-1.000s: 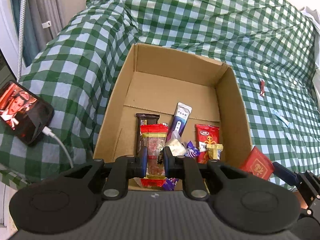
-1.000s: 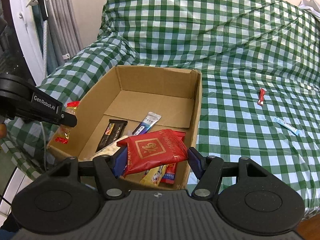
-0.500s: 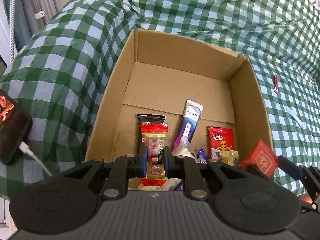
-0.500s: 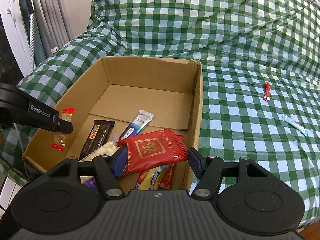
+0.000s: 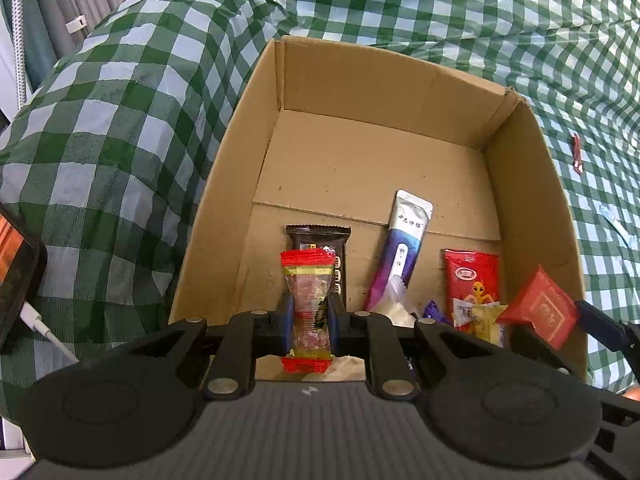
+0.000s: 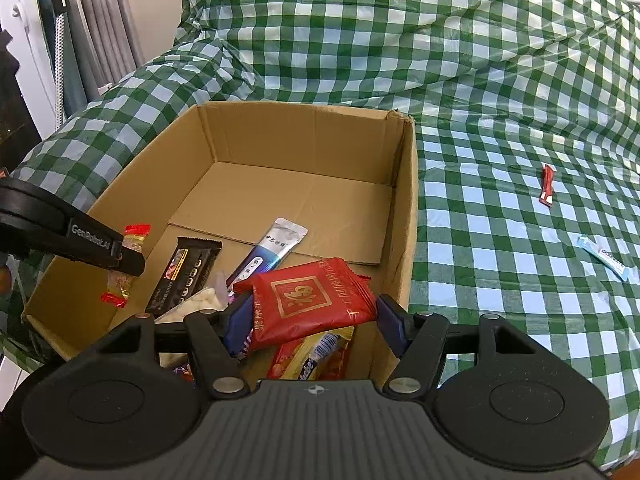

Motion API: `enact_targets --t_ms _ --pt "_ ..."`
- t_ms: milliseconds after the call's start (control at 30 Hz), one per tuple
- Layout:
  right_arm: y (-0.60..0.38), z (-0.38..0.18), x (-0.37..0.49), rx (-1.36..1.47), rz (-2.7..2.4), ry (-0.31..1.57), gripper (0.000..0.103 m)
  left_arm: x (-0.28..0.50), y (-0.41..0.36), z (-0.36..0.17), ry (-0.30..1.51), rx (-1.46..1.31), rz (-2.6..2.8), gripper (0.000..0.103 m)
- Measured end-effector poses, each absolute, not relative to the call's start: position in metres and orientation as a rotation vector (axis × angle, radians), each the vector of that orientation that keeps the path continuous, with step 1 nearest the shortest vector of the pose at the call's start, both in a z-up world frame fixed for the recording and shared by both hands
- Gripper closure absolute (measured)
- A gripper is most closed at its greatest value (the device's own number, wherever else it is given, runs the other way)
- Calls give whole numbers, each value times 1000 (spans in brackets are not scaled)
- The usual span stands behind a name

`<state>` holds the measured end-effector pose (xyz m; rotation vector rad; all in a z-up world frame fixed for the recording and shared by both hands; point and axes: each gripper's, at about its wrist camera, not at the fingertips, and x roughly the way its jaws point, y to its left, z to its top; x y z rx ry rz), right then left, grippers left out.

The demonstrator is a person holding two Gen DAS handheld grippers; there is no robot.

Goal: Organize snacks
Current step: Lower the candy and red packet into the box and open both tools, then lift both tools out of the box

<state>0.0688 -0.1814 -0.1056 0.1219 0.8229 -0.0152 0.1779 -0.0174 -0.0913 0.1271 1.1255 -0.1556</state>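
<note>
Several snacks already lie in the cardboard box (image 6: 404,184). Left gripper (image 5: 311,316) clamps a clear candy (image 5: 309,300), right gripper (image 6: 316,316) a red packet (image 6: 308,300); right of it, maybe two small sticks (image 6: 546,185) wait

One cardboard box (image 6: 400,216), two grippers, two loose snacks on the cloth.

A red-ended candy packet (image 5: 310,307) is held clamped upright by the left gripper (image 5: 311,318) over the cardboard box's (image 5: 240,152) near edge.
</note>
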Motion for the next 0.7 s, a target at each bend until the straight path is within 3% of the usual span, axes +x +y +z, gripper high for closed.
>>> enact_targets --t_ms 33,67,133,200,267,700 --pt "-182 -105 69 135 -16 819 30 178 -17 -91 1125 132 -151 51" --pt "-185 -104 70 154 -9 819 25 178 -17 -89 1120 136 -140 17" --pt "-186 -102 70 186 6 821 17 174 -15 -82 1071 130 -111 0" --pt "-184 -97 67 188 2 815 8 167 -12 -73 1025 133 -105 0" --pt "-182 -93 60 173 -18 808 5 160 -10 -70 1038 144 -113 0" --pt "-149 -56 -25 116 -41 765 3 65 16 -34 1009 130 -128 0"
